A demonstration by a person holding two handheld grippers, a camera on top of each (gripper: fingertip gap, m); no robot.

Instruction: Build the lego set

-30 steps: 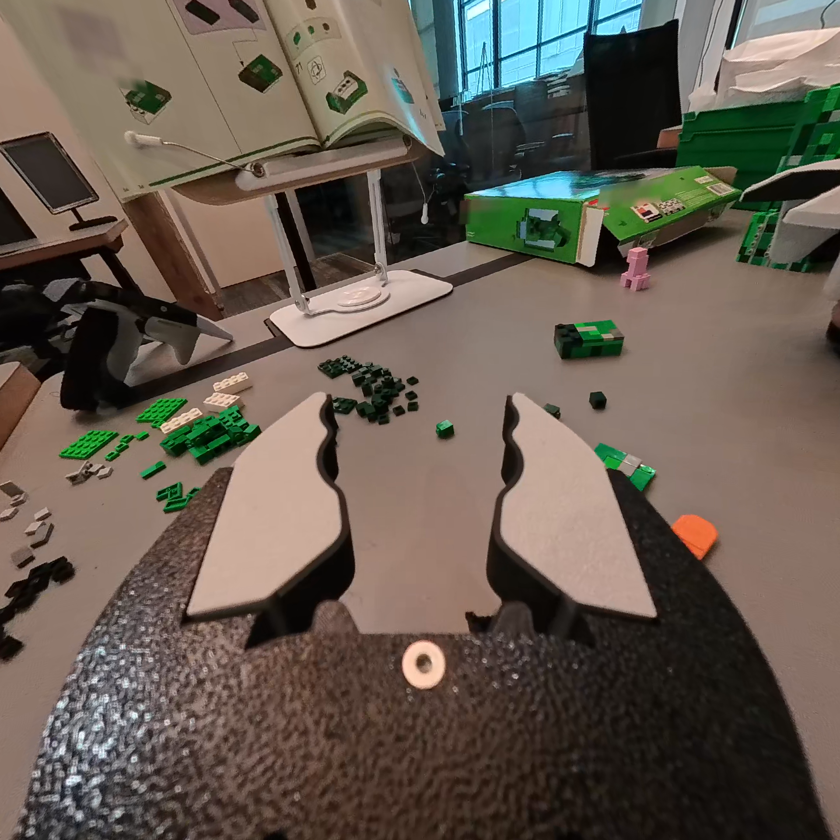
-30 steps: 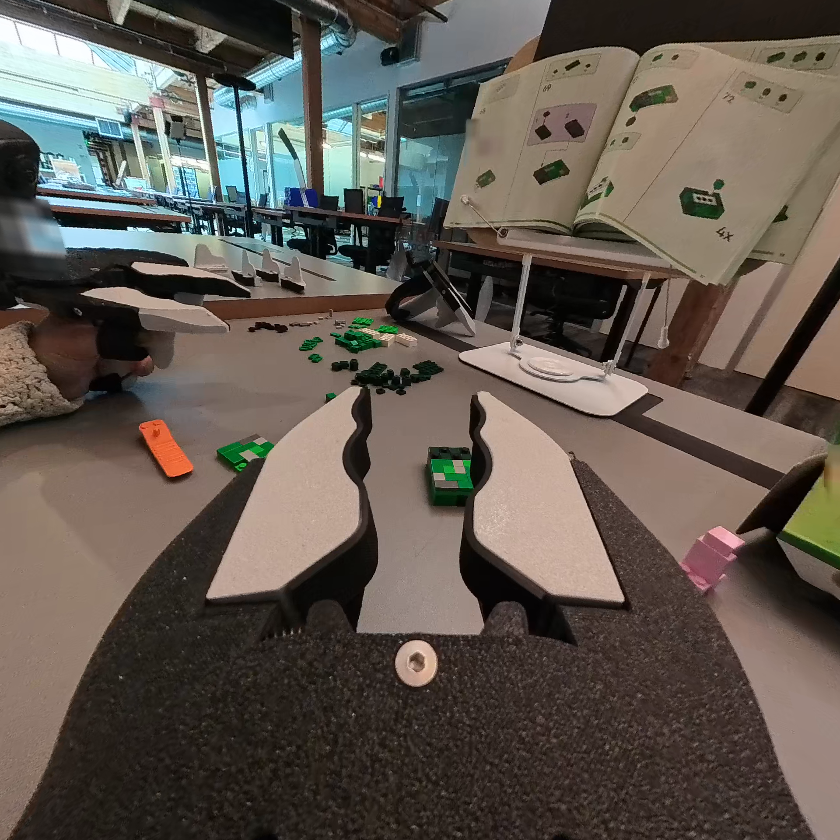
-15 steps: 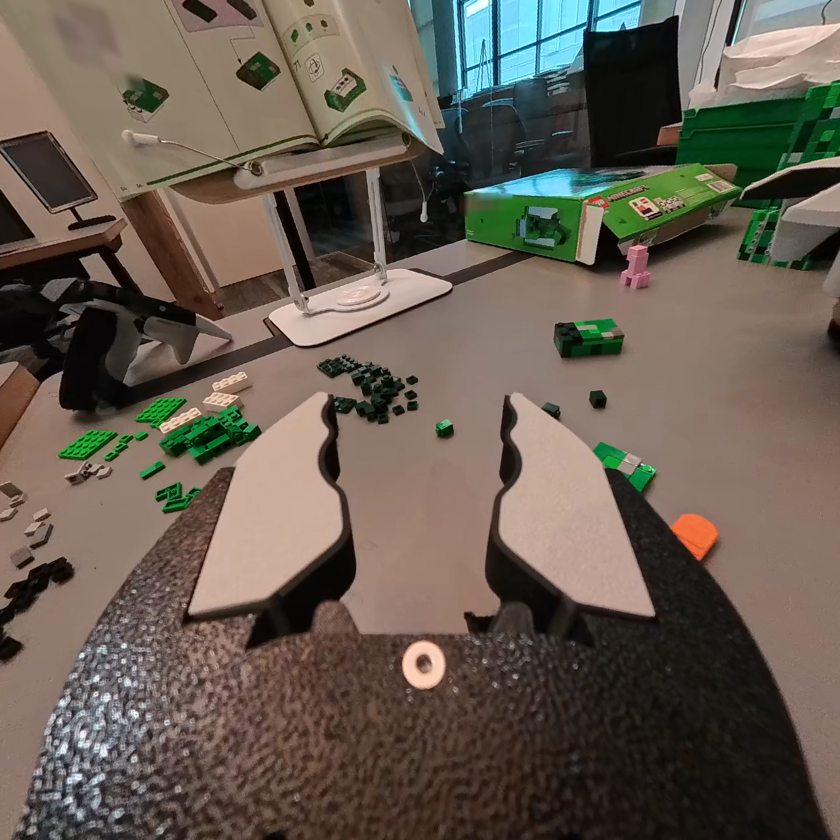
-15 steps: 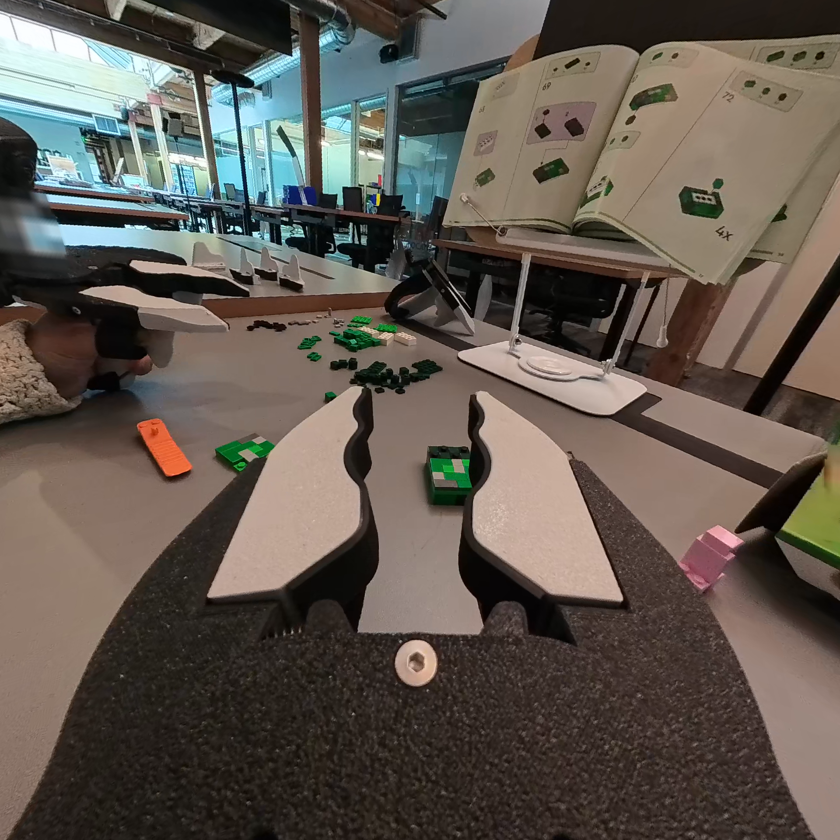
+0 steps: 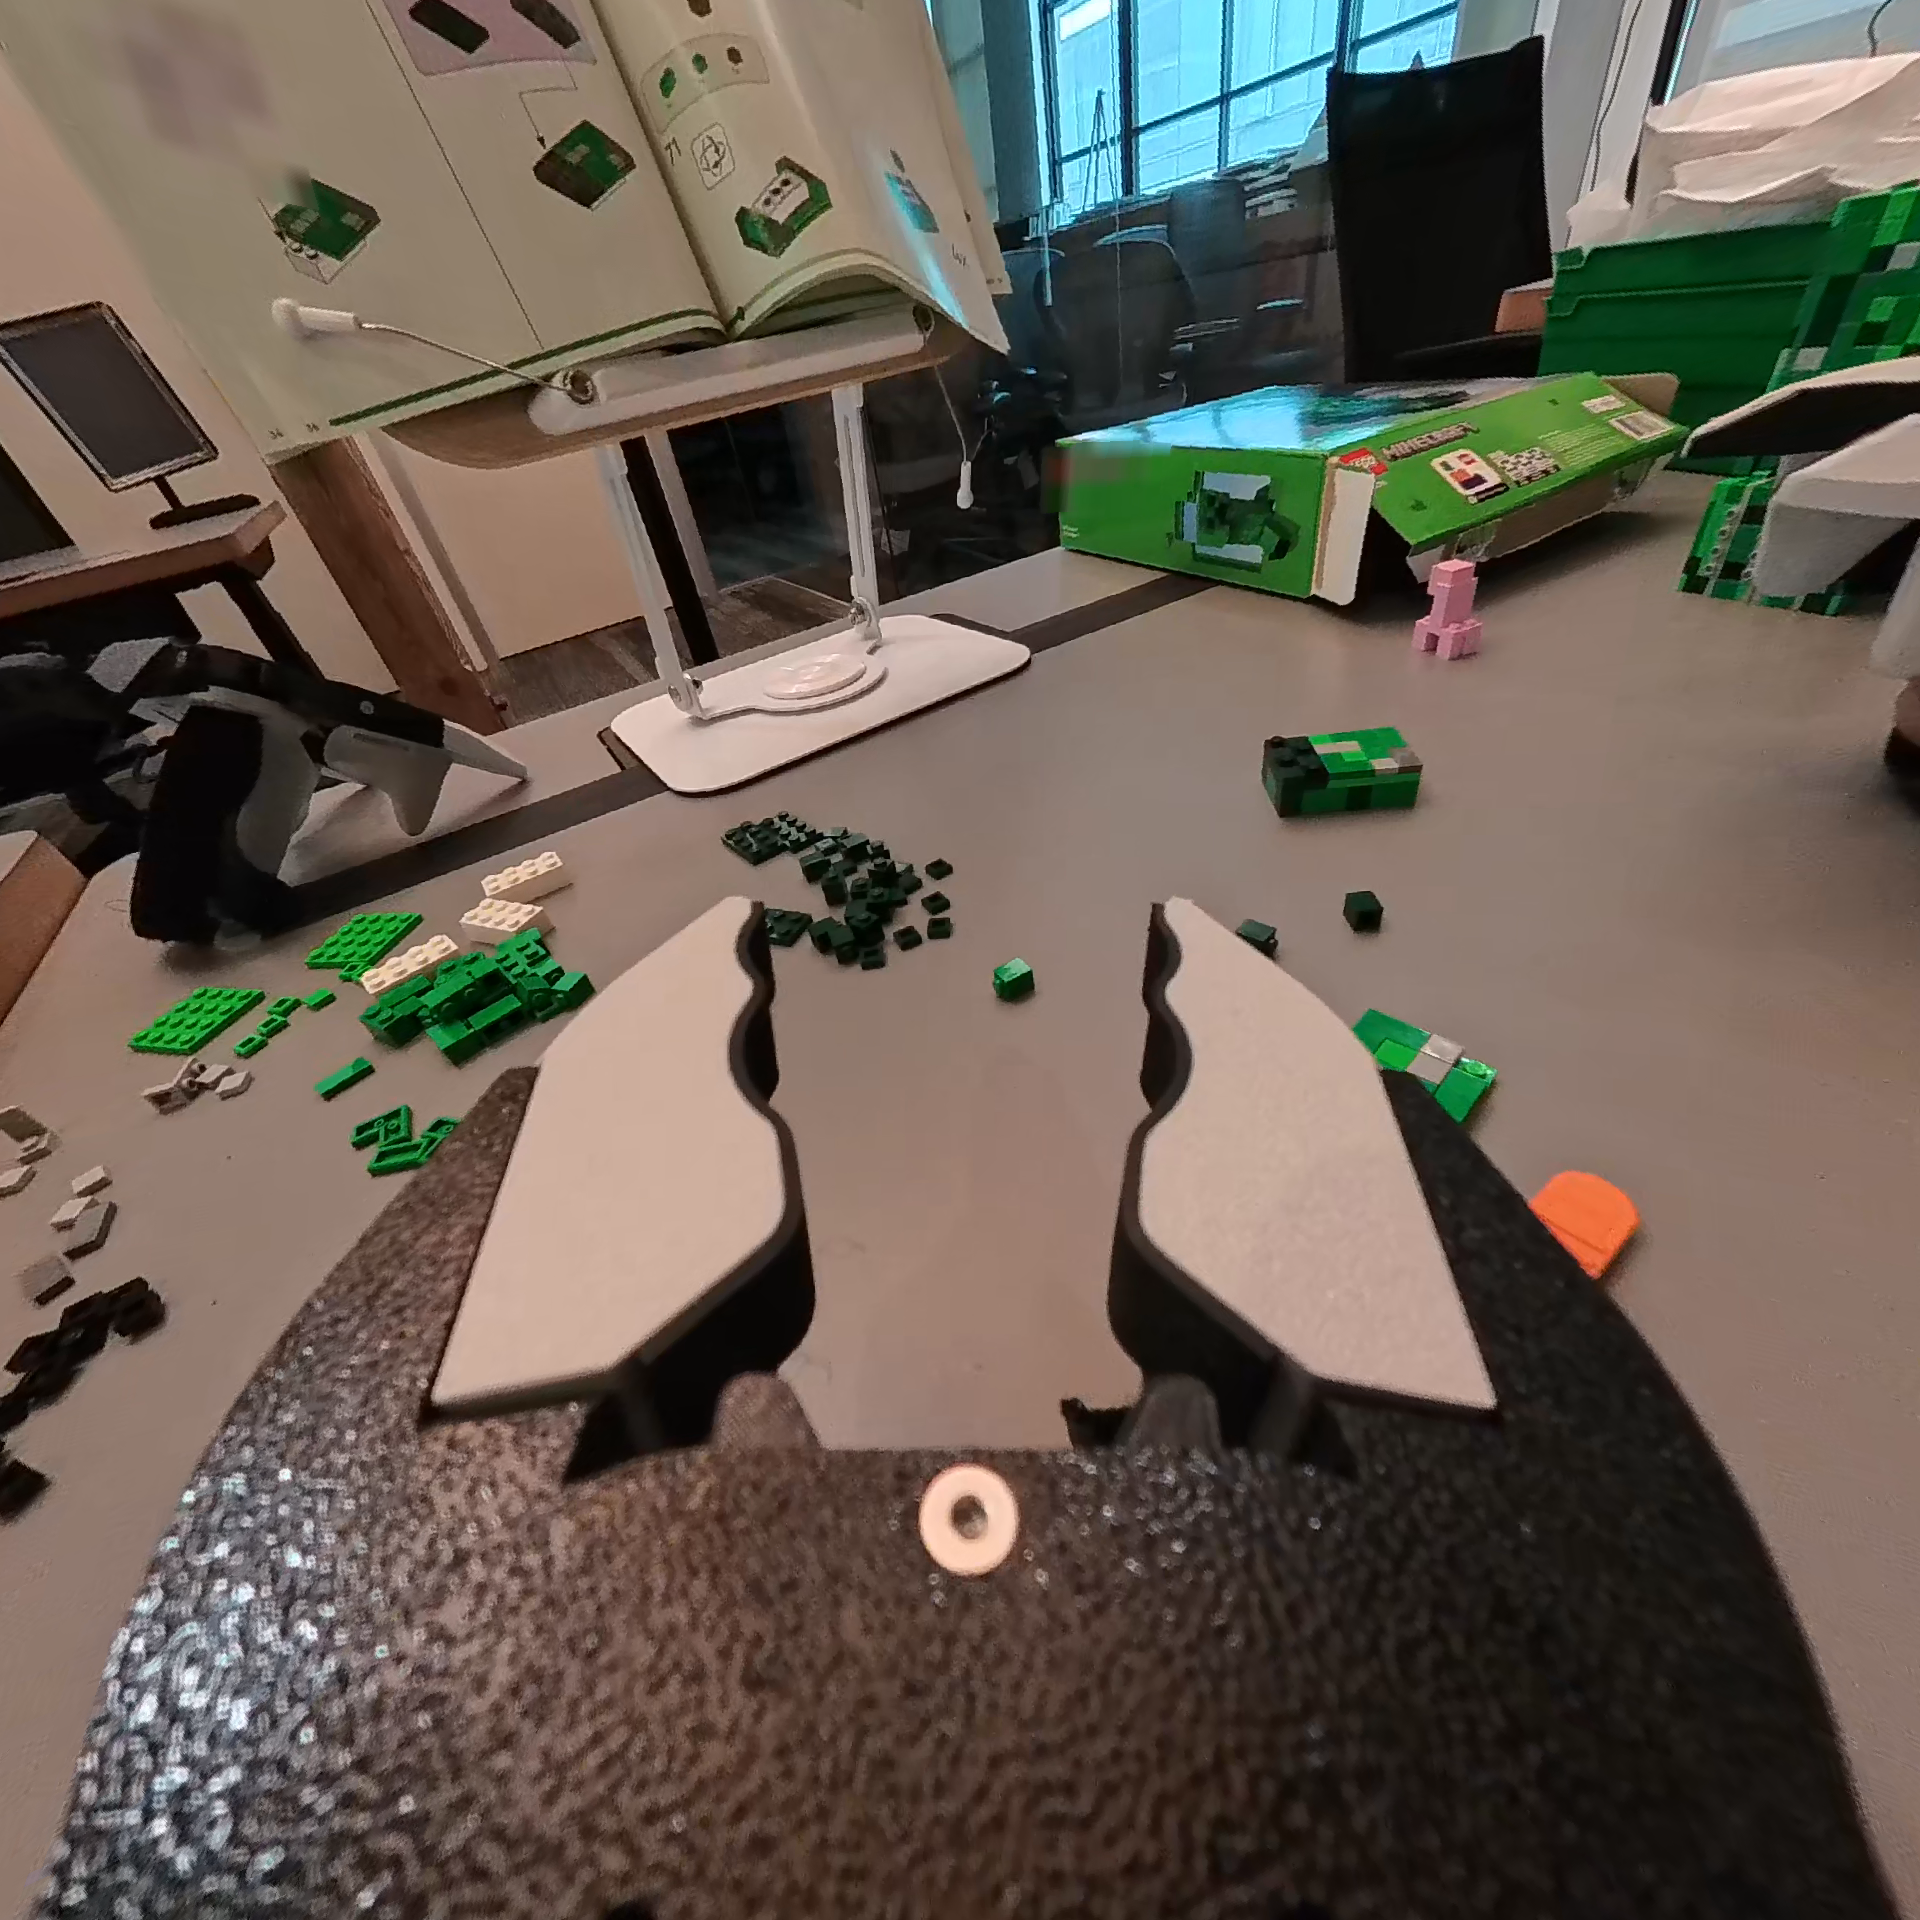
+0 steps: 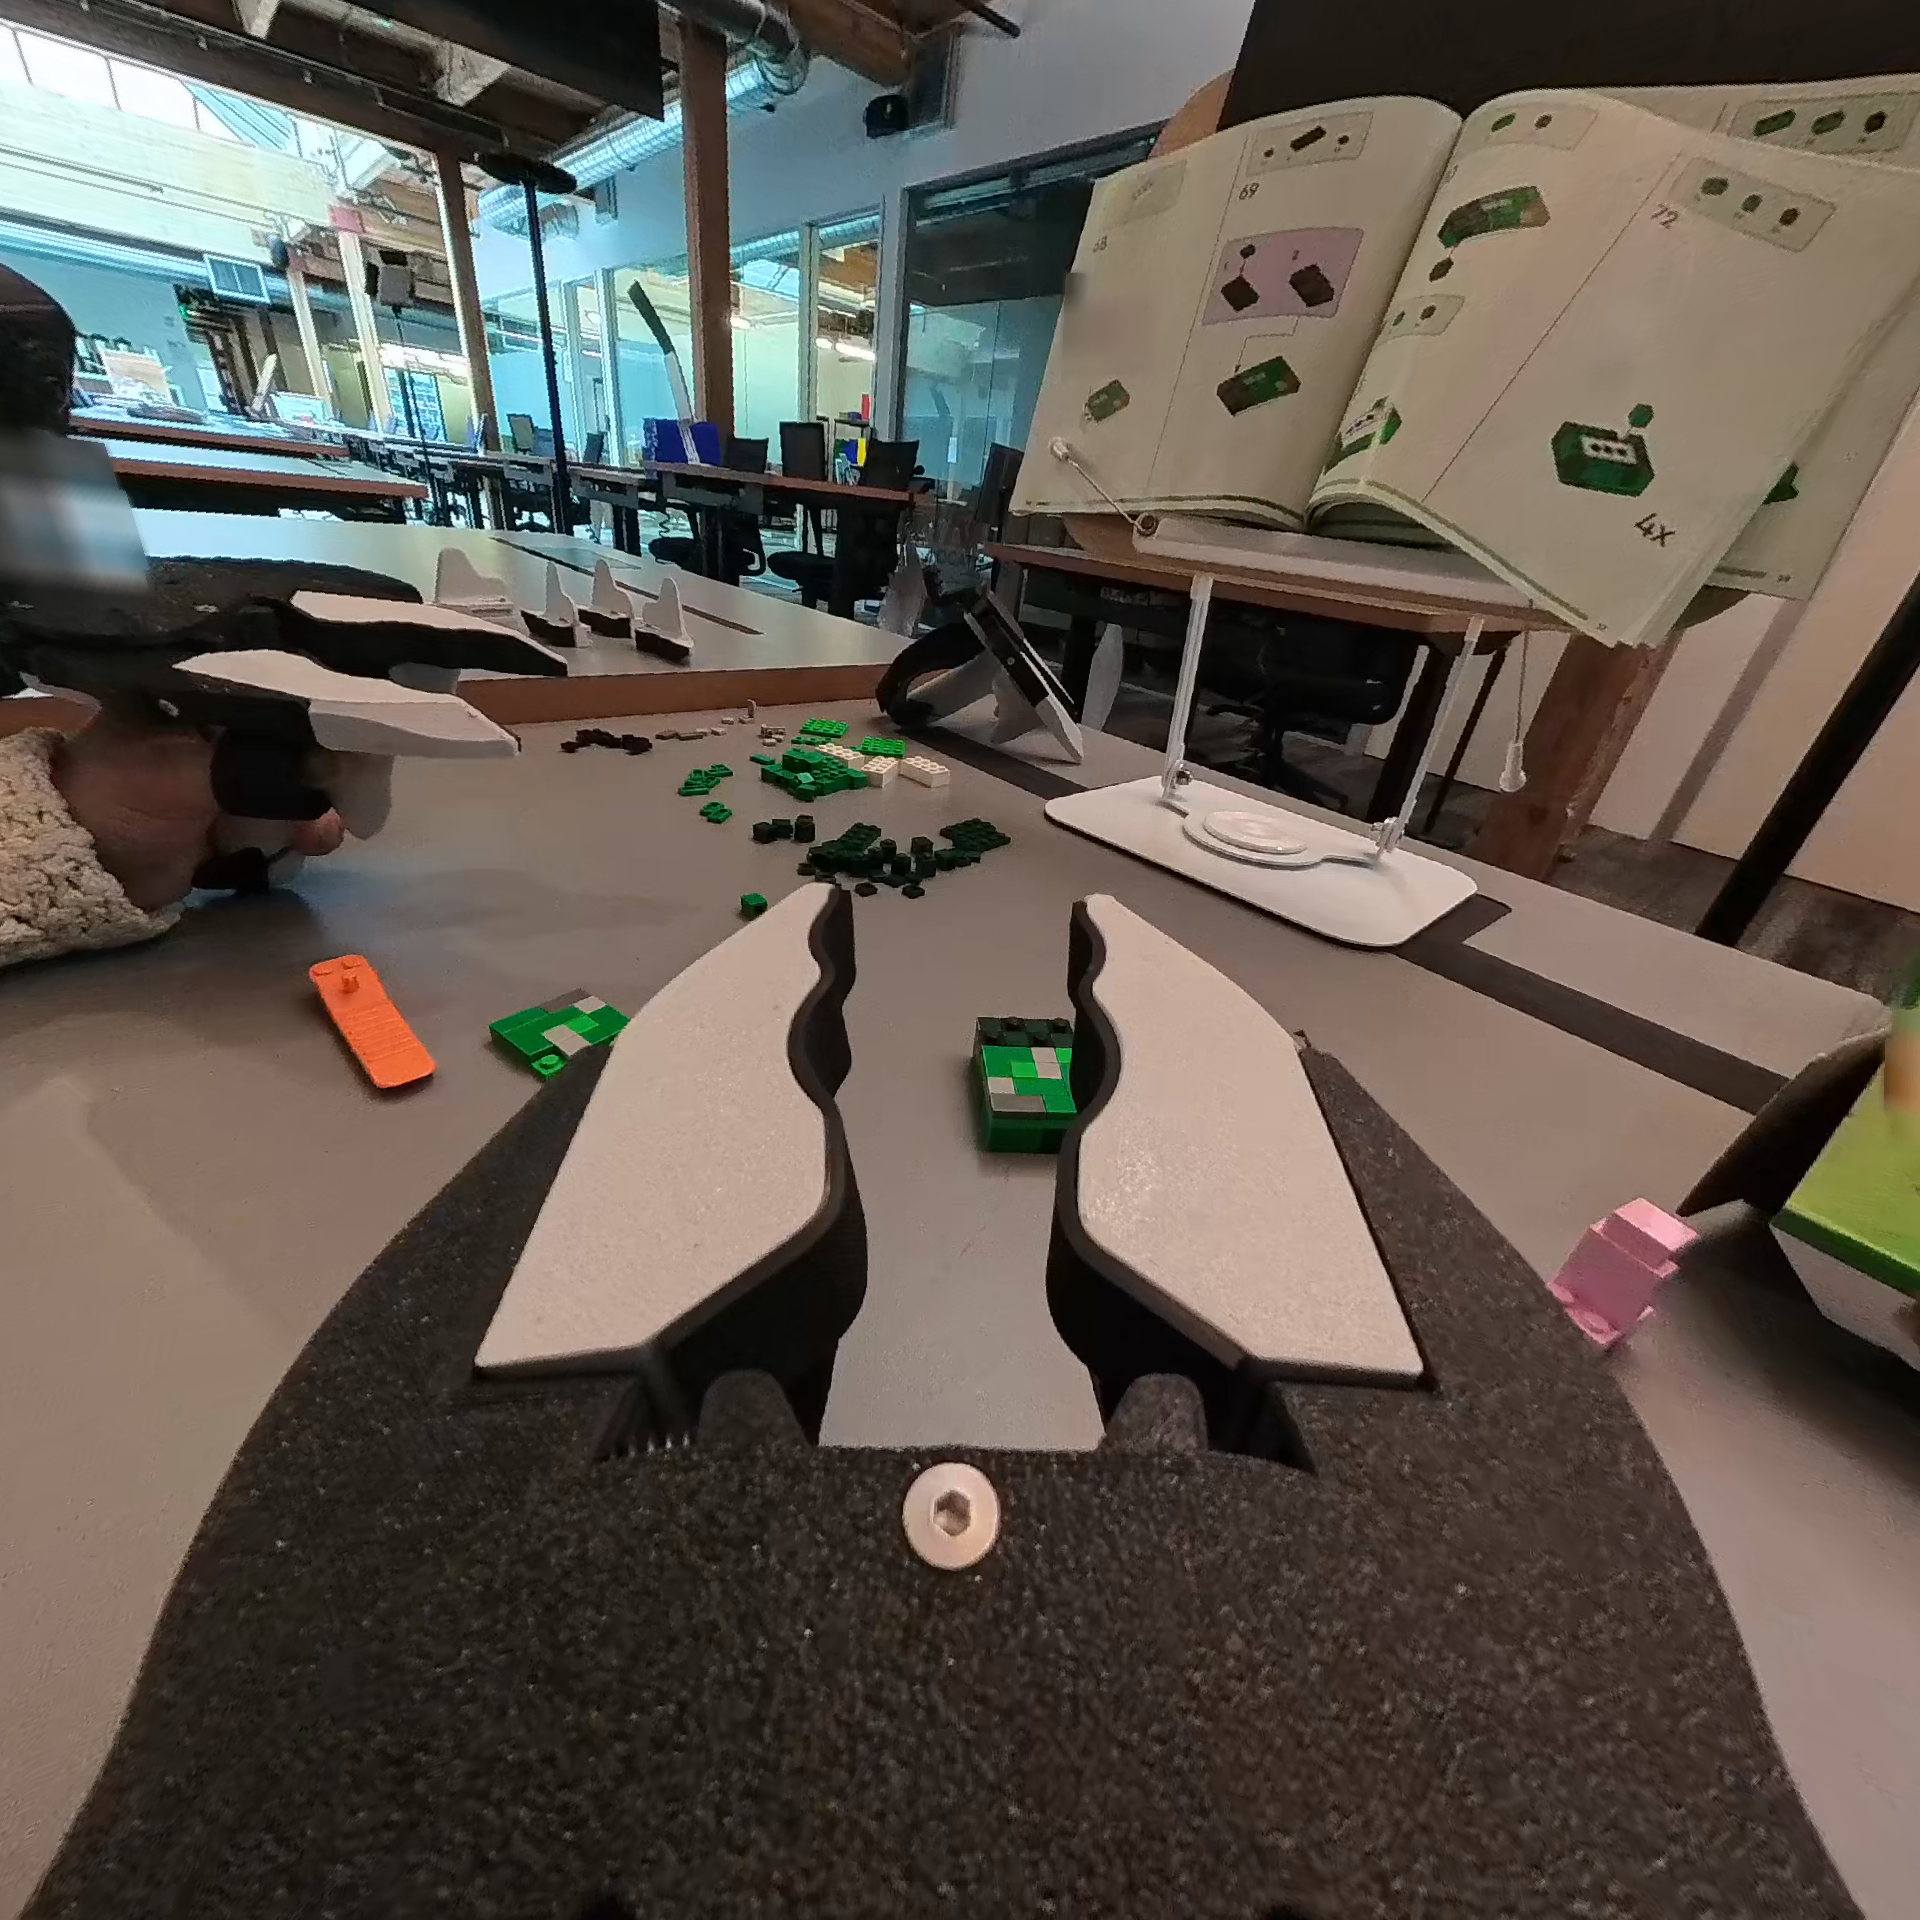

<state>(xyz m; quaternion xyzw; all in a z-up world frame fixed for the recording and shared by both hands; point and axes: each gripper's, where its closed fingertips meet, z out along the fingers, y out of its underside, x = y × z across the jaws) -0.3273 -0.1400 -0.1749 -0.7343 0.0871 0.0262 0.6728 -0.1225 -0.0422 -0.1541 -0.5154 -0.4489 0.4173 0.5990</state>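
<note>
My left gripper [image 5: 961,920] is open and empty above the grey table. A single small green brick [image 5: 1012,979] lies just beyond its tips. A pile of dark green pieces [image 5: 852,883] and a pile of bright green and white bricks [image 5: 457,987] lie farther left. A built green block [image 5: 1340,771] sits at the right. My right gripper [image 6: 961,904] is open and empty. The same built green block [image 6: 1023,1081] lies by its right finger. A flat green and grey plate assembly [image 6: 556,1029] lies to its left. The left gripper [image 6: 343,675] also shows far left, held by a hand.
The open instruction book [image 5: 499,187] stands on a white stand [image 5: 821,686] at the back. A green set box [image 5: 1351,468], a pink figure [image 5: 1447,613] and a large green build [image 5: 1808,416] are at the right. An orange brick separator [image 6: 369,1023] lies left. Grey and black pieces [image 5: 73,1299] lie far left. About 10 cm separates my left fingertips from the single small green brick [image 5: 1012,979].
Almost nothing has changed. Both grippers stay open and hover in nearly the same place, with only a slight drift of the views.
</note>
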